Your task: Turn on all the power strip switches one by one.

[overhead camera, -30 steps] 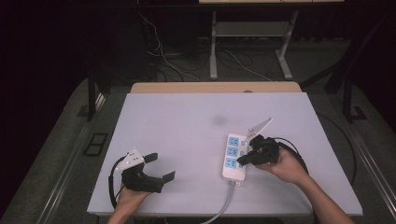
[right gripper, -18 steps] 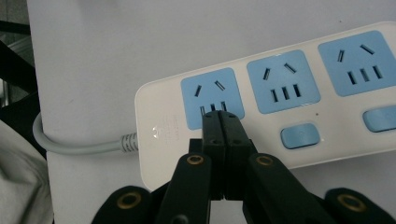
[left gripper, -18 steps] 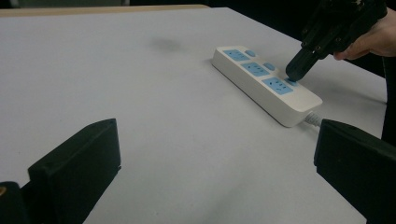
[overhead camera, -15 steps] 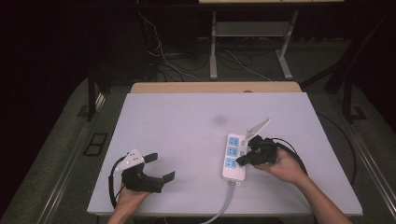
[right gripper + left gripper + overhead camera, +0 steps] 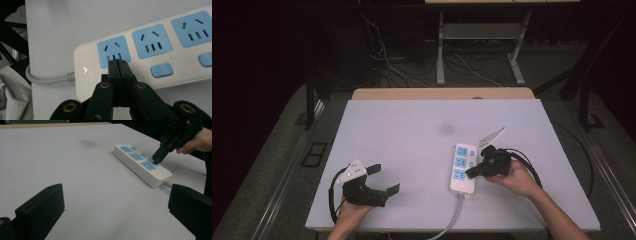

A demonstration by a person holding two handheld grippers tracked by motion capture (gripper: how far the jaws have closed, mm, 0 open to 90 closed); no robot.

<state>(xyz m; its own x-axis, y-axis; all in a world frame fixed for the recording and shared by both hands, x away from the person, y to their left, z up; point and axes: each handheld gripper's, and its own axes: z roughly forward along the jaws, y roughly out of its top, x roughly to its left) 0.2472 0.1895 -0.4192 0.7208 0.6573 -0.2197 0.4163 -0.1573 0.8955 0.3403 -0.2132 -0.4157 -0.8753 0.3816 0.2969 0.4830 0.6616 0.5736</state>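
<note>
Item: white power strip with three blue sockets and a small blue switch beside each, lying flat on the pale surface in its right half. Its long axis runs roughly from the person's side toward the far edge, with the grey cord leaving the near end and running off the near edge. Right gripper: jaws closed flat against each other with nothing between them, tip set down on the near end of the strip at the edge of the nearest socket. In the left gripper view the tip appears to rest on the small switch beside that socket, but whether it presses the switch or the socket face cannot be told. The strip lies directly ahead of and under these jaws, which come in across its short width from its right side. Left gripper: jaws spread wide and empty, low over the near left of the surface, well apart from the strip, which lies ahead and to its right. Judgement: the right hand is much the nearer, and any press on a switch falls to it.
</note>
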